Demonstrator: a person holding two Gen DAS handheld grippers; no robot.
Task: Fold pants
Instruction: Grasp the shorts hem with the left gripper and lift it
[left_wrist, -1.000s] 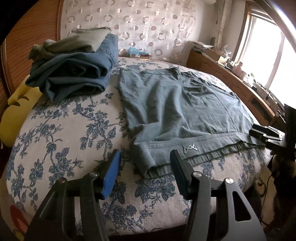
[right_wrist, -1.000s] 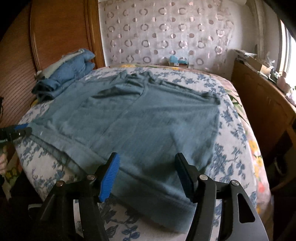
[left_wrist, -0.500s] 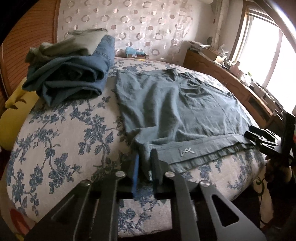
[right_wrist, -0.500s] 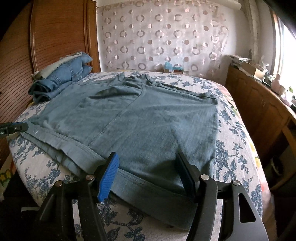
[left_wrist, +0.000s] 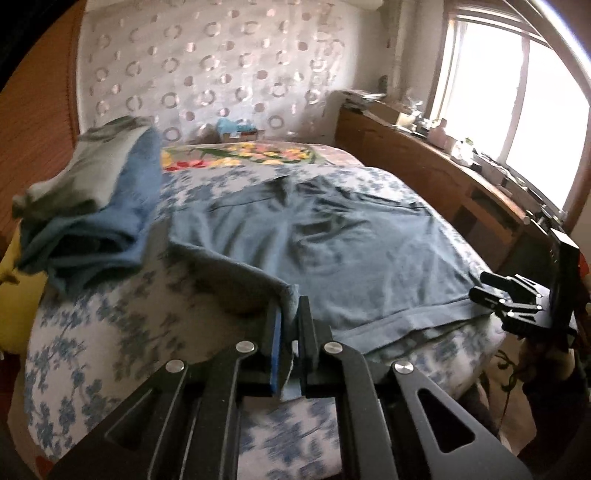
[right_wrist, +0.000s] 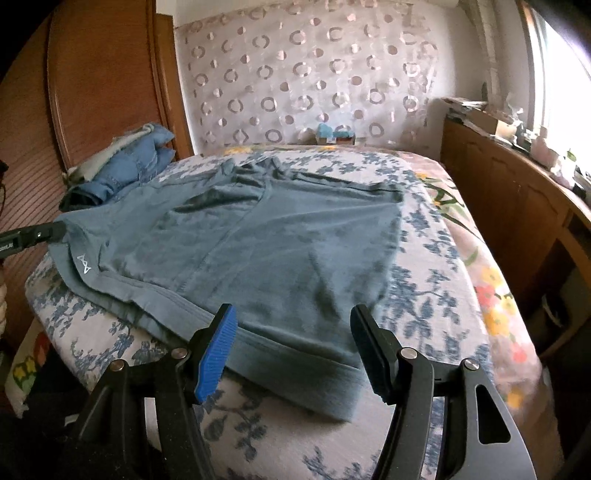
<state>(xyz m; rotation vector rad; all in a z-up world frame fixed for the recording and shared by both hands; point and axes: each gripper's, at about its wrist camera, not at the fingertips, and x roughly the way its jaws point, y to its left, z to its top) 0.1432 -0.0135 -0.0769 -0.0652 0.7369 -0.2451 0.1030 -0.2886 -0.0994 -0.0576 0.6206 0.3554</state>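
Note:
Blue-grey pants (left_wrist: 351, 251) lie spread flat on the floral bed sheet (left_wrist: 110, 332). My left gripper (left_wrist: 290, 310) is shut on their near left corner, and that corner is raised off the sheet, with the cloth's edge slanting up from the bed. In the right wrist view the same pants (right_wrist: 258, 251) show a small white logo near the left gripper (right_wrist: 37, 234). My right gripper (right_wrist: 294, 317) stands open just above the pants' thick near hem, its pads off the cloth. It also appears at the bed's right edge (left_wrist: 495, 291).
A pile of folded jeans and other clothes (left_wrist: 92, 214) sits at the bed's far left, beside a yellow cushion (left_wrist: 14, 295). A wooden cabinet (right_wrist: 517, 192) with clutter on top runs along the right under the window. A small box (left_wrist: 236, 131) stands at the curtained far wall.
The left gripper went from open around the pants' corner to shut on it, then lifted it off the sheet. The right gripper stayed open and shifted slightly along the hem.

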